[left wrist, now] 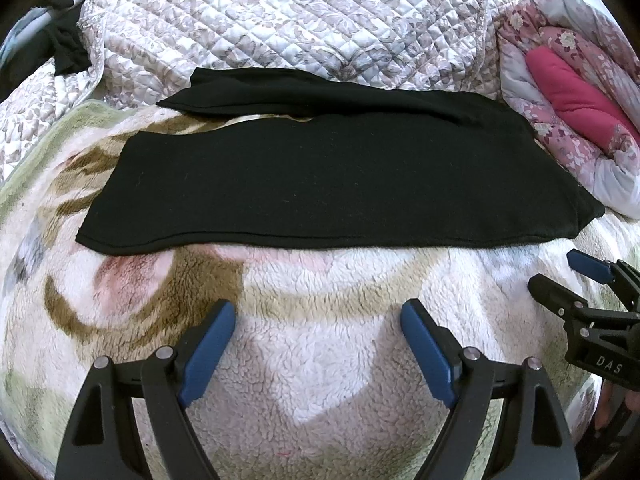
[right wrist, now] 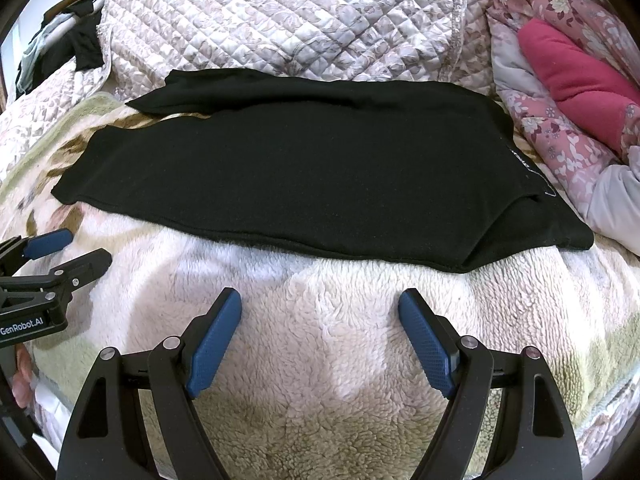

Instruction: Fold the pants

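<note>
black knit pants (left wrist: 320,184) spread flat, legs side by side, on fleece patterned blanket (left wrist: 320,344) | left gripper (left wrist: 318,320), right gripper (right wrist: 320,312) released, empty, near hem edge | step: pre-grasp, likely | next: pinch near edge, fold lengthwise

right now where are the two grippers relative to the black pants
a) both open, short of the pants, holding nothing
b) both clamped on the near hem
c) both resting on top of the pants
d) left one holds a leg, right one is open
a: the left gripper and right gripper both stand with jaws wide apart over the fleece blanket, short of the near edge of the black pants, with nothing between the fingers.
</note>
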Motion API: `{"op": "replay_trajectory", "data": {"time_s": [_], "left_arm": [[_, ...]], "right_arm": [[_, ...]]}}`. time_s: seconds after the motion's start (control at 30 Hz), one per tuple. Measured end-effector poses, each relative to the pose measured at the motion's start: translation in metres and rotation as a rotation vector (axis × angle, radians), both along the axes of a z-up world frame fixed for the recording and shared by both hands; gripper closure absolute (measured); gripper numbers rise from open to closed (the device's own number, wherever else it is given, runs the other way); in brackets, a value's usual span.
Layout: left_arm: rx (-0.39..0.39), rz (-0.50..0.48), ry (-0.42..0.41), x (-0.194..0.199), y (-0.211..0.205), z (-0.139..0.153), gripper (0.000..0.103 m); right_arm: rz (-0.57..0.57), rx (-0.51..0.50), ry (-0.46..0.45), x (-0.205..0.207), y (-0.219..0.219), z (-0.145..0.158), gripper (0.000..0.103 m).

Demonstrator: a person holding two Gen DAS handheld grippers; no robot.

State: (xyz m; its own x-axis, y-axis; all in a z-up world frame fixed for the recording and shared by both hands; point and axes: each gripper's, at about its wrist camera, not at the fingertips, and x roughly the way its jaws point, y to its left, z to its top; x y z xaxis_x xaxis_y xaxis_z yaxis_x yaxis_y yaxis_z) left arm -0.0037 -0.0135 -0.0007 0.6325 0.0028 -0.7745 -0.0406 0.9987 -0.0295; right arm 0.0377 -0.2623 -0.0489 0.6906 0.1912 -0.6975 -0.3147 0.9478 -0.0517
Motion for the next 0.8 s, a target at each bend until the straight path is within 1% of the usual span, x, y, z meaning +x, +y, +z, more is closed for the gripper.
{"op": "replay_trajectory", "data": {"time_s": [0.8], "left_arm": [[0.0, -0.001, -0.001, -0.0018, -0.0009, -0.0001, 0.016]], "right_arm": [[-0.001, -0.002, 0.002, 0.0001, 0.001, 0.0002, 0.022]]}}
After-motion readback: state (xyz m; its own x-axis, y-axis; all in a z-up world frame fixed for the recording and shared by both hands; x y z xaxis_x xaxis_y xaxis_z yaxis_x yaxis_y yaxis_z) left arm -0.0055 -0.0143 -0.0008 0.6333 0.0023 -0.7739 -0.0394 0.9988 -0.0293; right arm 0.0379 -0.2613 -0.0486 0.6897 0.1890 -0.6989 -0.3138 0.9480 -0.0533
